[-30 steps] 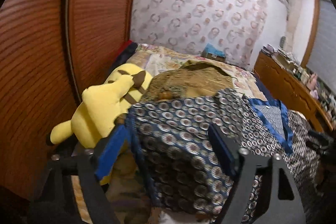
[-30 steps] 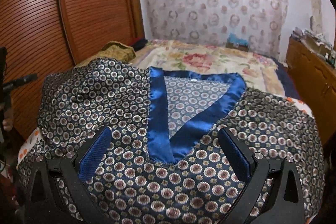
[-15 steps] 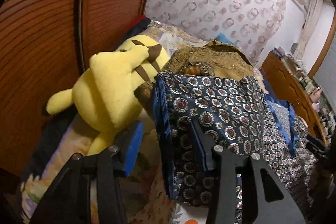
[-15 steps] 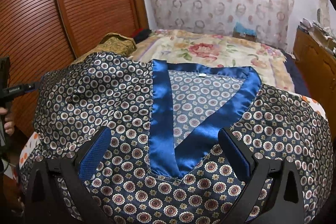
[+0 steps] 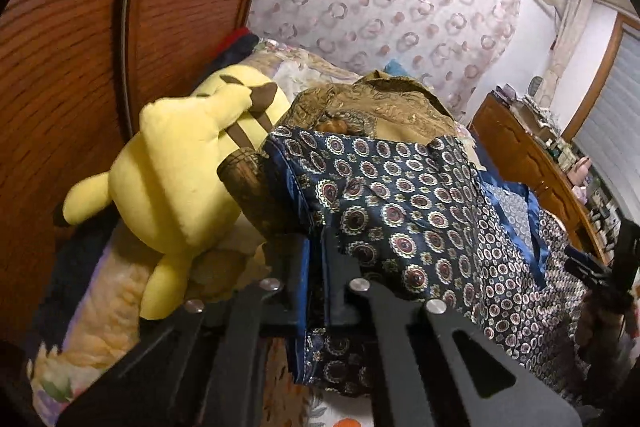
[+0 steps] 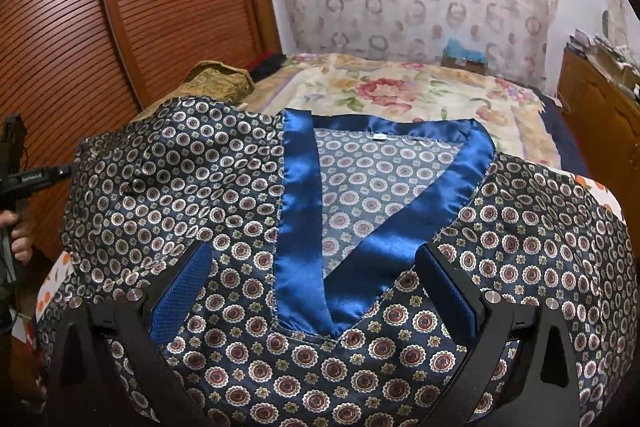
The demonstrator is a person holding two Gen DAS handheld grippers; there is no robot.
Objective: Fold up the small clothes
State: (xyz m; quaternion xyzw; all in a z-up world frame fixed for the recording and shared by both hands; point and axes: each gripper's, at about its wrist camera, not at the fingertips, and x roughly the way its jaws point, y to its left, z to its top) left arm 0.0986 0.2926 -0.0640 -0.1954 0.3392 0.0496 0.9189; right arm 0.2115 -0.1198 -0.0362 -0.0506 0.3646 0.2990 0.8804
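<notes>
Left gripper (image 5: 316,279) pinches blue top (image 5: 400,195) (yellow plush (image 5: 180,183) beside).

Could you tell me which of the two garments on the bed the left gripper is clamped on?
The navy medallion-print top with blue satin trim; the gold brocade garment lies untouched behind it.

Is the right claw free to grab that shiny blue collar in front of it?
Probably yes: the right claw is open, the collar lies flat between its fingers, and nothing covers it.
</notes>
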